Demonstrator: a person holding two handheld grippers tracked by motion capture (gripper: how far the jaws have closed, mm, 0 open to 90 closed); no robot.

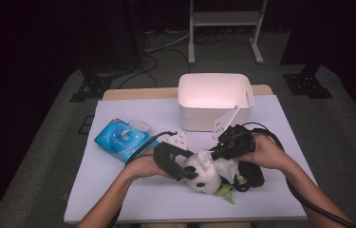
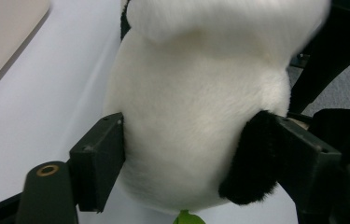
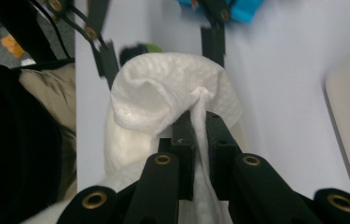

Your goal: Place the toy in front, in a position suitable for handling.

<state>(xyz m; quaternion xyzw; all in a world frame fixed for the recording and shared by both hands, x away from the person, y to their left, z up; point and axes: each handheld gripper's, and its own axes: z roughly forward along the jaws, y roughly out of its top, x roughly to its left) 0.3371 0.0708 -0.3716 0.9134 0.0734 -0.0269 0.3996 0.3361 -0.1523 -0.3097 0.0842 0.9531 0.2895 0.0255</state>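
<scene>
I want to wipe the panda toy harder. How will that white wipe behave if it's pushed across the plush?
The wipe looks limp: it drapes and bunches where the right gripper pinches it, so it will probably fold rather than push flat. It seems thin and light, likely dragging on the panda toy.

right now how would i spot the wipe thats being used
Start at the white bin on the table, then come toward the person's hands. The white wipe drapes over the panda plush, pinched by the right gripper; it is crinkled, not furry.
</scene>
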